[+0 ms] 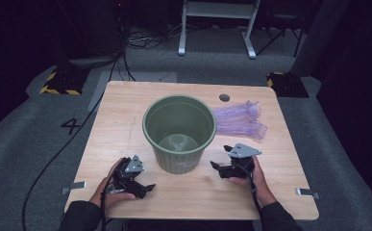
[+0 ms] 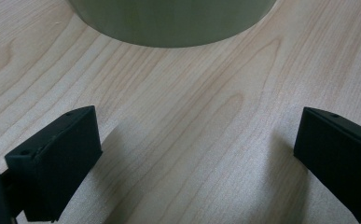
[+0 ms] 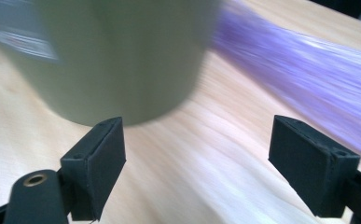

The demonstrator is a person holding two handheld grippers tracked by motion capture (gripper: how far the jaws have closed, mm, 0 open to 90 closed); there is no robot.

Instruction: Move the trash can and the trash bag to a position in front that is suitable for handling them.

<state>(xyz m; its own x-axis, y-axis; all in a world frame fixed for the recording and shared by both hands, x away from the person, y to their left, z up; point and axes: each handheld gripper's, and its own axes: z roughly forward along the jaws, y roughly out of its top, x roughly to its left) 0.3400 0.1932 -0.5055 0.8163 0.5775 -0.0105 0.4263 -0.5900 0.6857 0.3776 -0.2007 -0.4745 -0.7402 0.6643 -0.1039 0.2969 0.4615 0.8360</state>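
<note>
A green plastic bin (image 1: 179,131) stands upright and empty in the middle of the wooden table (image 1: 126,110). Behind it to the right lies a crumpled purple translucent bag (image 1: 239,119). My left gripper (image 1: 147,188) rests low at the front left of the bin, open, with bare wood between its jaws; the bin's base (image 2: 173,23) is just ahead of it. My right gripper (image 1: 216,167) is at the bin's front right, open and holding nothing. Its view is blurred, with the bin (image 3: 117,56) ahead to the left and the purple bag (image 3: 304,65) to the right.
A round cable hole (image 1: 224,97) is in the table's far right part. Metal brackets (image 1: 73,186) stick out from the table's front sides. A cable (image 1: 54,159) trails over the grey floor at left. A white frame (image 1: 217,24) stands beyond the table.
</note>
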